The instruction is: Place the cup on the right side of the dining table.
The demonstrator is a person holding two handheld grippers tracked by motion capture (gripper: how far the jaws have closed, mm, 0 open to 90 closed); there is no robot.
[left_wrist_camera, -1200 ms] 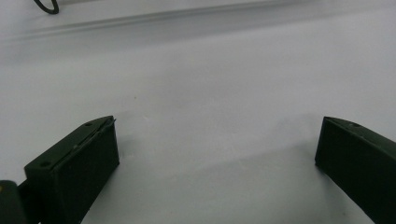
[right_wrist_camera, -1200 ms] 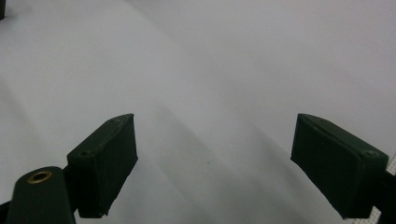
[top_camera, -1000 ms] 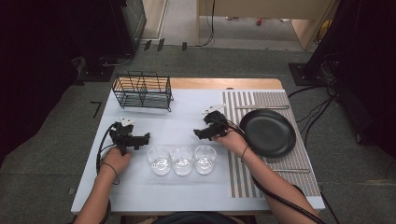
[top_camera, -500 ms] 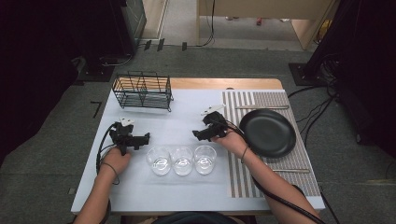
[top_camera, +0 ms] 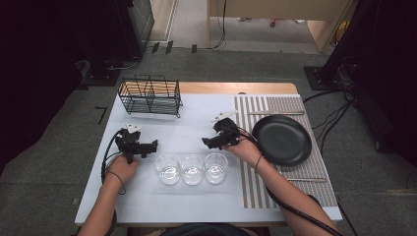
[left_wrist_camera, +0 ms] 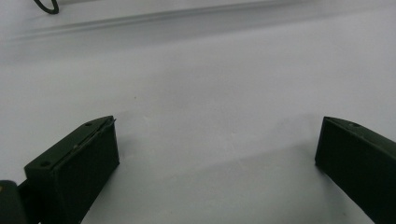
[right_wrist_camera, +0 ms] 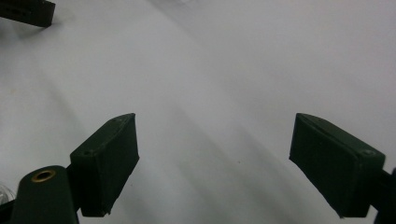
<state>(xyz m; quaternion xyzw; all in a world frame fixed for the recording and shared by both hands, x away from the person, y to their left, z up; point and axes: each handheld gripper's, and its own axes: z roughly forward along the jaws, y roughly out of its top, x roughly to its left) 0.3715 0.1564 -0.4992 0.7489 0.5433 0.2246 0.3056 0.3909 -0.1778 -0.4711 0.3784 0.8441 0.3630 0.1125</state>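
Observation:
Three clear glasses stand in a row near the table's front: one at the left [top_camera: 167, 168], one in the middle [top_camera: 192, 168], one at the right [top_camera: 216, 167]. My left gripper [top_camera: 153, 144] rests on the white table to the left of them, pointing right; its jaws are open over bare tabletop [left_wrist_camera: 217, 126]. Behind the right glass, my right gripper [top_camera: 205, 142] points left. It is open too, with nothing but the table between its jaws [right_wrist_camera: 215, 121].
A black wire rack [top_camera: 150, 96] stands at the back left. A black plate [top_camera: 282, 140] lies on a striped mat [top_camera: 251, 182] at the right, with a thin utensil behind it [top_camera: 275, 113] and another in front [top_camera: 305, 179].

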